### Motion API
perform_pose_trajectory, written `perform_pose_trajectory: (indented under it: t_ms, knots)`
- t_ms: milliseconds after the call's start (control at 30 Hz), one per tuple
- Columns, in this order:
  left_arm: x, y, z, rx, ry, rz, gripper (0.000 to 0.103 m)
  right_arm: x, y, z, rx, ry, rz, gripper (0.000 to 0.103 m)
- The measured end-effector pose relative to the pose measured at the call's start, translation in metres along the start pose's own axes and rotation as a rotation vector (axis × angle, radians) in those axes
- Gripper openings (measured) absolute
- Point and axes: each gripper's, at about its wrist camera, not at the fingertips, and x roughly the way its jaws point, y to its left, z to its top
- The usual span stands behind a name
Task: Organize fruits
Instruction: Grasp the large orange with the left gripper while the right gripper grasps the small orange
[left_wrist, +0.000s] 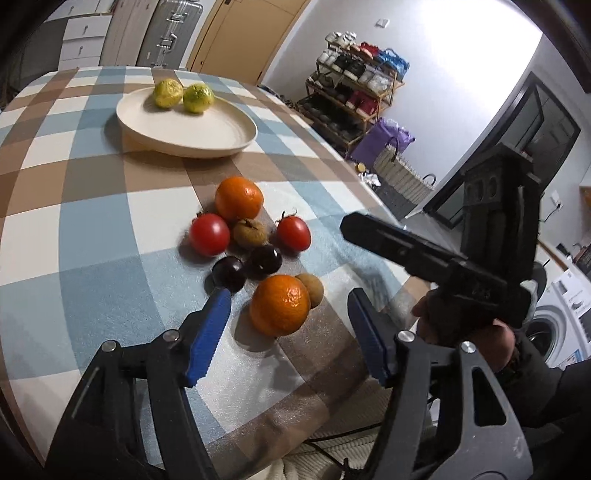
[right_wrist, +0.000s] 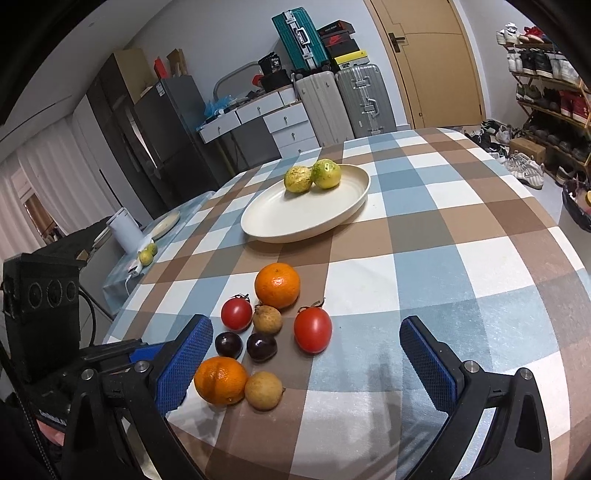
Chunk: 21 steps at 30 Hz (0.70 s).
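A cream plate holds two yellow-green fruits at its far side. A cluster of fruit lies on the checked tablecloth: two oranges, two tomatoes, two dark plums and two brown longans. My left gripper is open, its jaws on either side of the near orange, just above the cloth. My right gripper is open and empty, wide apart over the cluster's near side.
The checked table drops off at its right edge in the left wrist view. Beyond it stand a shoe rack, suitcases, drawers and a door. A low side table with a white jug stands to the left.
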Motion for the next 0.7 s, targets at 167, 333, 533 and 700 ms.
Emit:
perform_pose_trajectory:
  t_ms: [167,333,533,700]
  knots:
    - [0.01,-0.005,-0.003,0.046,0.012,0.022,0.048,-0.004,0.0,-0.003,-0.015,-0.012,0.003,0.103]
    - [0.013,-0.004,-0.004,0.069,0.015,0.042,0.032,-0.004,-0.003,-0.005,-0.007,-0.016,0.01,0.103]
    - [0.012,-0.003,-0.005,0.075,0.012,0.037,0.031,0.001,-0.005,-0.001,-0.009,-0.003,0.014,0.103]
    - [0.006,-0.003,-0.003,0.079,0.004,0.032,0.031,0.003,-0.003,0.005,-0.018,-0.001,0.024,0.103]
